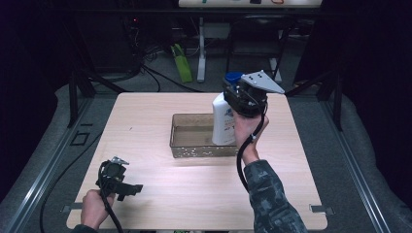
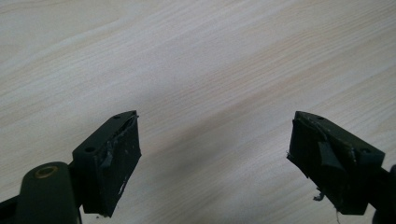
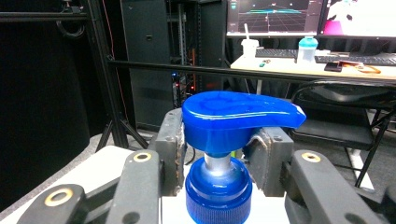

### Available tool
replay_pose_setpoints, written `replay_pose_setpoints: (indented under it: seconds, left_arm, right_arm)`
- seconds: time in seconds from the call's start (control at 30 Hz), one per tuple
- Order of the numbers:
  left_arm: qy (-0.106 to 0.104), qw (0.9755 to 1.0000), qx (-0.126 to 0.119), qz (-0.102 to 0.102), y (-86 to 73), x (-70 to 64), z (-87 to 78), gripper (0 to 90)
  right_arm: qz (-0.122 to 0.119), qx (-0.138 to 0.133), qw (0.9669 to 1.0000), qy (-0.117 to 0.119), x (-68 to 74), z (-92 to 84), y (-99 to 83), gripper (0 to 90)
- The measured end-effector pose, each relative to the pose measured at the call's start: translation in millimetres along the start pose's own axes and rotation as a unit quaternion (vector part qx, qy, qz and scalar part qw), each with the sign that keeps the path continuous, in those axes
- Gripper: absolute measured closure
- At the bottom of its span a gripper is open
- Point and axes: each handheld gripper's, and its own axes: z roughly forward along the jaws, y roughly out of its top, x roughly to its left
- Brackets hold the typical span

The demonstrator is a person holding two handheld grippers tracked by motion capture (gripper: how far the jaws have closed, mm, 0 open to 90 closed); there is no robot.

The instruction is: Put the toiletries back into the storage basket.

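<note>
With the right gripper point(image 1: 243, 99) clamped on the pump bottle point(image 1: 223, 121) over the tray point(image 1: 194, 150) (left gripper point(image 2: 212, 158) idle, jaws apart), we judge placement underway, possibly touching down; next, lower upright and release.

The tabletop point(image 1: 160, 194) is pale wood-grain laminate, smooth and matt. The tray point(image 1: 180, 145) at its middle looks like perforated metal with a dull sheen. The pump bottle point(image 1: 222, 121) is smooth white plastic; its blue pump head point(image 3: 238, 116) is glossy plastic on a silvery stem.
</note>
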Motion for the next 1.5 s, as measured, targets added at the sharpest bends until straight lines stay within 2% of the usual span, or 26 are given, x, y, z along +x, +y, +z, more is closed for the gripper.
replay_pose_setpoints:
  seconds: [0.33,0.7,1.5]
  left_arm:
    - [-0.001,1.0,-0.001,0.001,-0.7,2.0,-0.8,16.2]
    - [-0.002,1.0,0.001,-0.001,-1.1,2.6,-0.9,16.2]
    - [-0.005,0.9999,0.01,0.002,-0.7,1.9,1.8,16.2]
  right_arm:
    - [0.003,0.002,1.0,-0.001,3.3,11.2,-4.2,59.7]
    - [0.006,0.017,0.9998,-0.003,1.9,21.2,-15.9,59.7]
    - [0.018,0.046,0.9987,-0.011,-10.2,20.6,-48.6,59.6]
